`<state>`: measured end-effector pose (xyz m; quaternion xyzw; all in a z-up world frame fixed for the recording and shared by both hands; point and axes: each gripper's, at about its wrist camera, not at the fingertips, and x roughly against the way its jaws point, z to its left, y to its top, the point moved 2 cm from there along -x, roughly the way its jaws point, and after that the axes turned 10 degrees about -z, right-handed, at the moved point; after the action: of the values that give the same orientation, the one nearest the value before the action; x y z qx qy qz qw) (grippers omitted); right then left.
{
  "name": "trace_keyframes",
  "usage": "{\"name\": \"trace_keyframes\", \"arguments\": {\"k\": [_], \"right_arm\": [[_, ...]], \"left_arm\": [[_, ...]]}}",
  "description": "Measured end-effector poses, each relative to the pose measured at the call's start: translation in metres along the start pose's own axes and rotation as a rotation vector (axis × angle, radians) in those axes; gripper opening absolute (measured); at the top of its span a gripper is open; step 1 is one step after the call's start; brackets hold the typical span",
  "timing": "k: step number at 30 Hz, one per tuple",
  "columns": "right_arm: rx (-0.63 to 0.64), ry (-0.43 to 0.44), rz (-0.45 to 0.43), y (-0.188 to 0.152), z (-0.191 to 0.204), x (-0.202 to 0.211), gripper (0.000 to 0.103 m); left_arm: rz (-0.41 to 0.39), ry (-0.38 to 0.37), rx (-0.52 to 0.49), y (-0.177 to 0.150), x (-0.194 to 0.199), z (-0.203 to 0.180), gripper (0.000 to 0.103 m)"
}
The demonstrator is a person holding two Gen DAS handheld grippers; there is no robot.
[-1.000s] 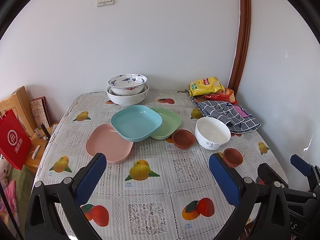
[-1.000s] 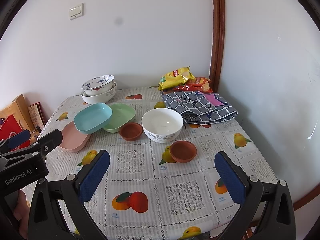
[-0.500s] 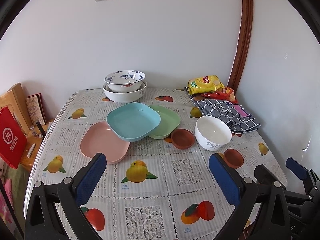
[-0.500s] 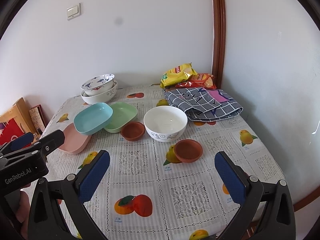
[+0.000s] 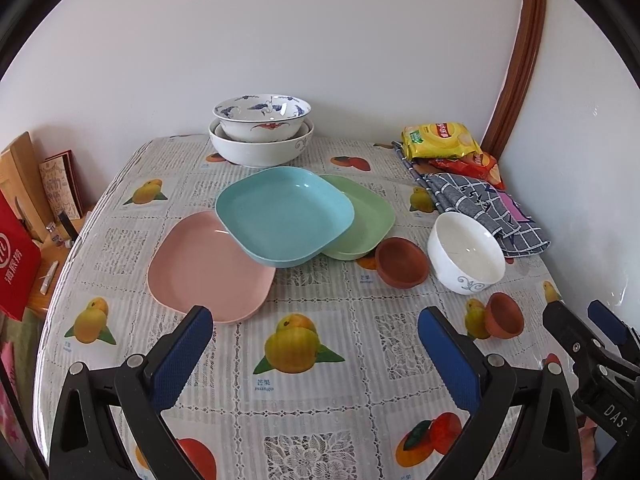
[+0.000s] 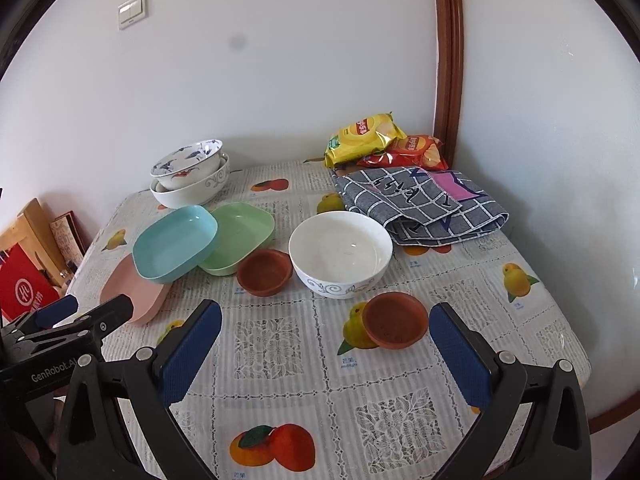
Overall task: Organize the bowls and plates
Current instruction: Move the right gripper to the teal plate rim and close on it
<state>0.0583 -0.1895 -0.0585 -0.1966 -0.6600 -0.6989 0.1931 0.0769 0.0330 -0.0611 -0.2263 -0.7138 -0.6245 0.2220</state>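
Both grippers, left gripper (image 5: 312,344) and right gripper (image 6: 326,342), nearer dishes; jaws unchanged, wide.

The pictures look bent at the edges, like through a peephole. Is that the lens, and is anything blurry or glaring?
Yes, it is the lens. Left wrist view: dark round border, and the door frame bows. Right wrist view: the table edge curves, there is a small glint inside the white bowl, and a faint grey smudge shows on the wall. Both views are sharp and evenly daylit.
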Motion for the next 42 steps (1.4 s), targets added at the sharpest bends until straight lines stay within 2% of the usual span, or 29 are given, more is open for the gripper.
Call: {"name": "trace_keyframes", "arguments": {"k": [6,15,23,27,35,37,39,42], "right_arm": [[0.029,0.026,0.081,0.005,0.018,-0.041,0.098],[0.069,0.086,0.065,0.025,0.052,-0.08,0.098],[0.086,0.141,0.095,0.028,0.082,-0.104,0.096],[0.099,0.135,0.11,0.026,0.093,-0.118,0.09],[0.049,0.149,0.134,0.029,0.098,-0.141,0.084],[0.053,0.143,0.139,0.029,0.102,-0.147,0.082],[0.051,0.143,0.152,0.028,0.105,-0.154,0.078],[0.037,0.151,0.173,0.025,0.11,-0.165,0.075]], "left_arm": [[0.026,0.041,0.03,0.01,-0.029,0.028,0.099],[0.073,0.101,0.079,0.025,-0.066,0.062,0.098],[0.047,0.105,0.099,0.04,-0.083,0.082,0.098],[0.059,0.105,0.089,0.046,-0.098,0.088,0.089],[0.049,0.088,0.106,0.054,-0.123,0.102,0.086],[0.052,0.079,0.11,0.056,-0.13,0.104,0.082],[0.065,0.069,0.104,0.058,-0.14,0.104,0.073],[0.079,0.051,0.107,0.06,-0.152,0.104,0.07]]}}
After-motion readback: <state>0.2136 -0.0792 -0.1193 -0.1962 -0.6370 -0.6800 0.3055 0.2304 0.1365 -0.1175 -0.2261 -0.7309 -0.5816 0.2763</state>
